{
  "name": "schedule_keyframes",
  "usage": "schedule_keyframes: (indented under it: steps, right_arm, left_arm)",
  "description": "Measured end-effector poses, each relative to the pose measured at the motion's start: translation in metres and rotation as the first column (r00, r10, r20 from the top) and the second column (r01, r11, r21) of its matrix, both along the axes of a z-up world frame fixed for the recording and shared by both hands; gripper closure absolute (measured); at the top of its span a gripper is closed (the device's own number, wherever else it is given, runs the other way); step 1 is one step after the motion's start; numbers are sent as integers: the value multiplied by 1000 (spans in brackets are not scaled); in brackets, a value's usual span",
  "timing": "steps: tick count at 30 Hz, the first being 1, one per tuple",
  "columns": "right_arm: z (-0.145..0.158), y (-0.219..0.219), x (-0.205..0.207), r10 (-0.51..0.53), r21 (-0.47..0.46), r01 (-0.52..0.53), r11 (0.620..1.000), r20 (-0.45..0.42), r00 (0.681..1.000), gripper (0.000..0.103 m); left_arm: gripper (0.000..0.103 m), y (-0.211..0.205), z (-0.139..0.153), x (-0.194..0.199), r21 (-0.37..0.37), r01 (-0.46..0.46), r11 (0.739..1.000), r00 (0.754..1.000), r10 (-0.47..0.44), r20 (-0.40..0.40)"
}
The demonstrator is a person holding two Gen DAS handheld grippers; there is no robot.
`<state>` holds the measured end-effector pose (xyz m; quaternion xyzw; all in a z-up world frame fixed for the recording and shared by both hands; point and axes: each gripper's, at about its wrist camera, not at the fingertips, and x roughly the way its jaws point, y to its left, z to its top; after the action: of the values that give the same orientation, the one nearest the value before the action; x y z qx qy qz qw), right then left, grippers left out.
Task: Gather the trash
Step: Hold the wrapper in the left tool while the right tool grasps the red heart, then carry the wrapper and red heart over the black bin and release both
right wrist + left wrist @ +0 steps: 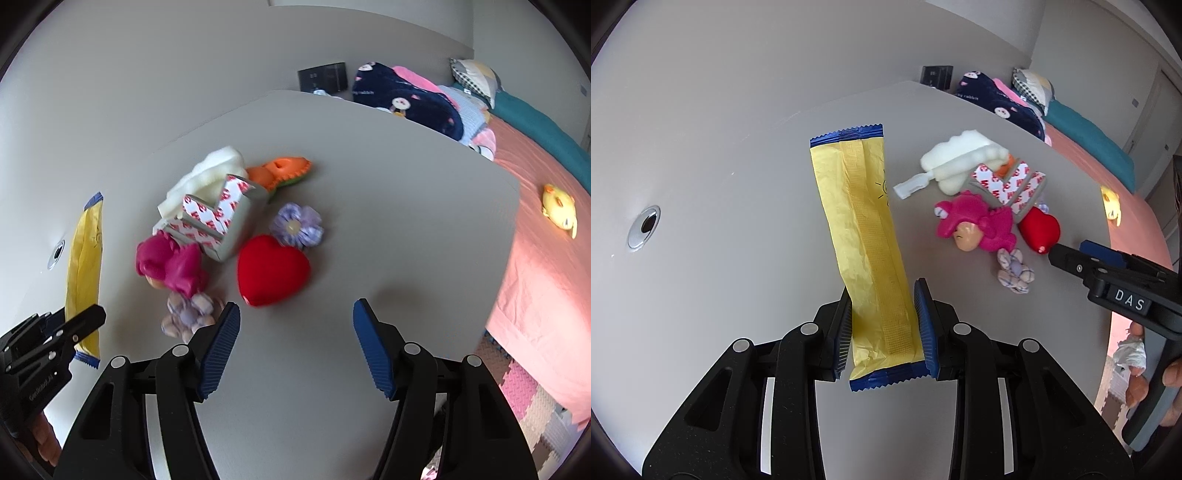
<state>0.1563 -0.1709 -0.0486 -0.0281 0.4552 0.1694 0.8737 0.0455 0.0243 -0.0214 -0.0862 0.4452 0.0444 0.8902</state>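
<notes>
A long yellow wrapper [860, 221] with blue crimped ends hangs above the grey table [720, 166], and my left gripper [883, 291] is shut on its lower part. The right wrist view shows the same wrapper [86, 258] at the far left. My right gripper [296, 306] stands open over bare table, just in front of a red heart [271, 269], with nothing between its fingers. Behind the heart lies a pile: white foam [210, 173], a folded piece with red-and-white backing [218, 218], a pink doll [170, 262], fabric flowers [297, 223] and an orange slice toy [284, 168]. A small clear vial [910, 184] lies beside the foam.
A metal cable hole [644, 229] sits in the table at the left. The table's right edge [517, 192] drops off to a pink bed [546, 277] with a yellow duck toy [559, 208], pillows and blankets. Foam mats [524, 398] cover the floor.
</notes>
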Motion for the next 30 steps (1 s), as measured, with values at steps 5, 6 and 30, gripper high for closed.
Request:
schedule_keyframes:
  steps: [5,6,30]
  right_arm:
    - [-4,14,11,13,-15,-13,1000,-7,1000,37]
    - [-5,16,13,14,-22,-14,1000,-7,1000,37]
    - [2,6,-13,17,-22,-18,1000,-10,1000,55]
  left_arm:
    - [72,11,-4,1,-20,-37,999,999,37,-13]
    - [72,12,-5,1,-22,-39,999,999,39,-14]
    - [72,3,0,-8,-26,-7,1000,1000,7,-7]
